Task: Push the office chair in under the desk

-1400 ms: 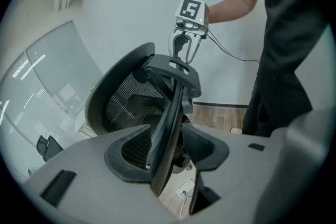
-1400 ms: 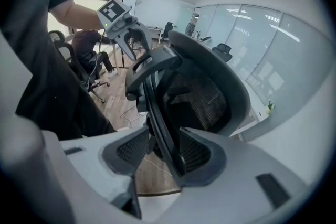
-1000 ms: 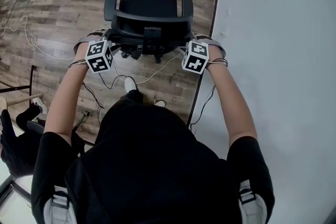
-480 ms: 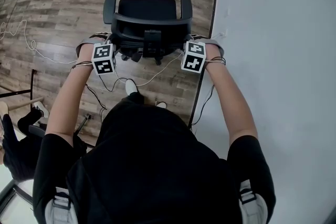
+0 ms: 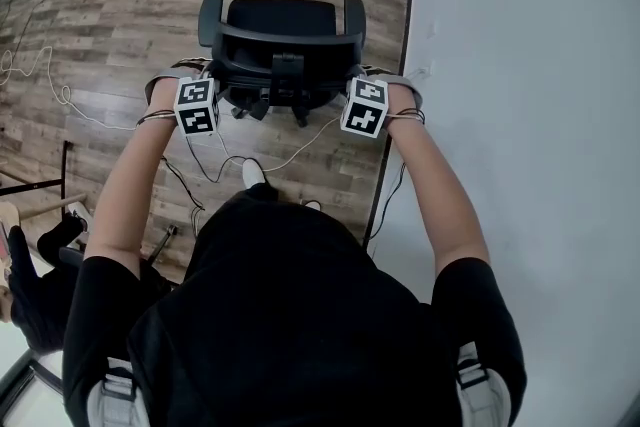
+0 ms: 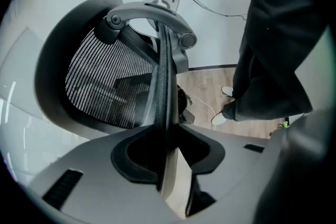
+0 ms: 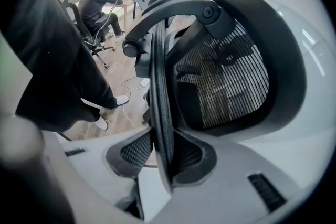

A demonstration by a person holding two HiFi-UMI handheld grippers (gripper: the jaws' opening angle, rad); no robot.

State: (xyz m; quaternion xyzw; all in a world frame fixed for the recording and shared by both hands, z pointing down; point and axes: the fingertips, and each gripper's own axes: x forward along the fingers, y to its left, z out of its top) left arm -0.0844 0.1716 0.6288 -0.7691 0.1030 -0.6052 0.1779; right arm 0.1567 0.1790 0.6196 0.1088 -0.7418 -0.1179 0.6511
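As their jaws have just been closing, the left gripper (image 6: 164, 157) and right gripper (image 7: 164, 157) clamp opposite side edges of the backrest (image 5: 286, 42) on the office chair (image 5: 280, 15).

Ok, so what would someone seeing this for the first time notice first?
The black office chair in the middle of the wood floor, seen from above. The left gripper and right gripper, whose jaws have just been closing, each clamp one side edge of its mesh backrest. A white cable trails over the floor just behind it.
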